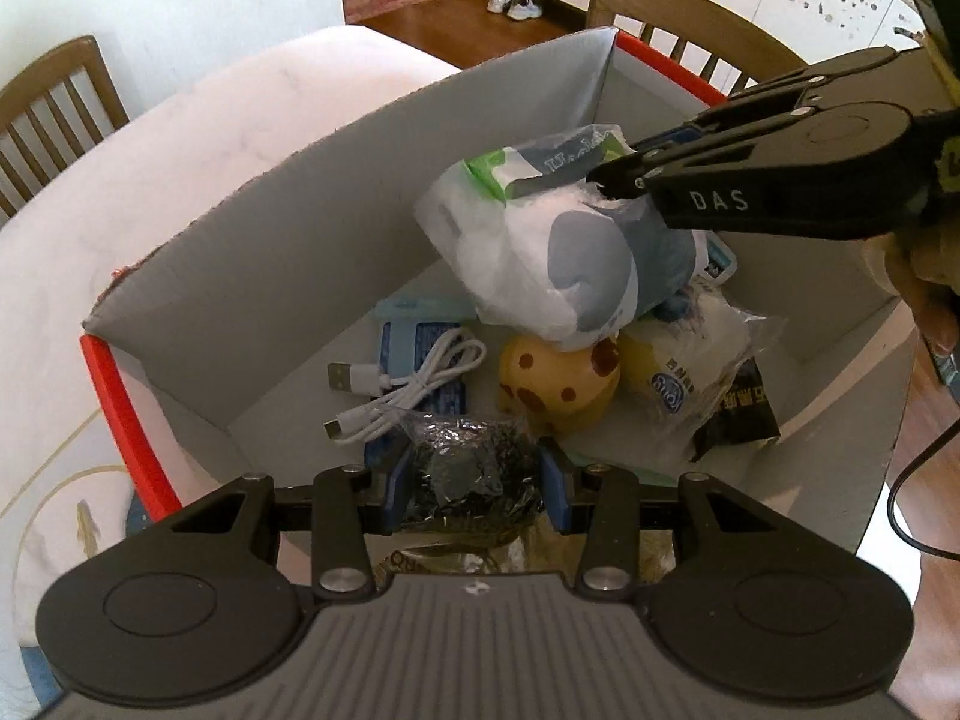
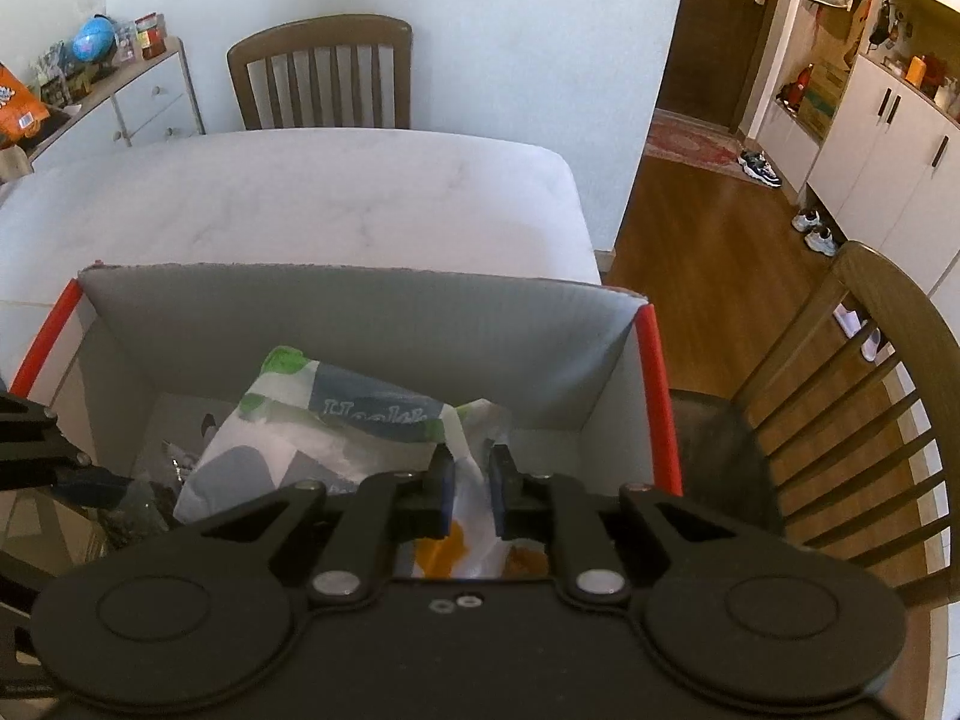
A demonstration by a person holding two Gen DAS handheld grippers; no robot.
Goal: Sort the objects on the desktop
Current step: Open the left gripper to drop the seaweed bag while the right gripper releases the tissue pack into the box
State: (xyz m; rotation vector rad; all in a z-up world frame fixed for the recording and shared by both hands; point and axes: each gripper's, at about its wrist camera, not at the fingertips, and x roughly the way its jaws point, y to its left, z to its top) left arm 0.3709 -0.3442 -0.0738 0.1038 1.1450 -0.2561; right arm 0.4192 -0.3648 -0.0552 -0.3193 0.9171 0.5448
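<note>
A grey-lined cardboard box (image 1: pixel 288 222) with red edges stands on the white table (image 1: pixel 198 138). Inside lie a white USB cable (image 1: pixel 414 390), a yellow ball with brown spots (image 1: pixel 555 384), snack packets (image 1: pixel 684 372) and a white plastic bag with a green tissue pack (image 1: pixel 540 258) on top of the pile. My left gripper (image 1: pixel 474 480) is shut on a dark crinkly packet (image 1: pixel 468 468) low over the box's near side. My right gripper (image 2: pixel 471 468) hovers at the bag's top (image 2: pixel 282 462), its pads a narrow gap apart with white plastic showing between them, not visibly pinched.
Wooden chairs stand beyond the table (image 2: pixel 321 72) and right beside the box (image 2: pixel 852 372). A person's hand (image 1: pixel 924 294) holds the right gripper, and a black cable (image 1: pixel 906 480) hangs at the right. The box walls (image 2: pixel 360 324) rise around the pile.
</note>
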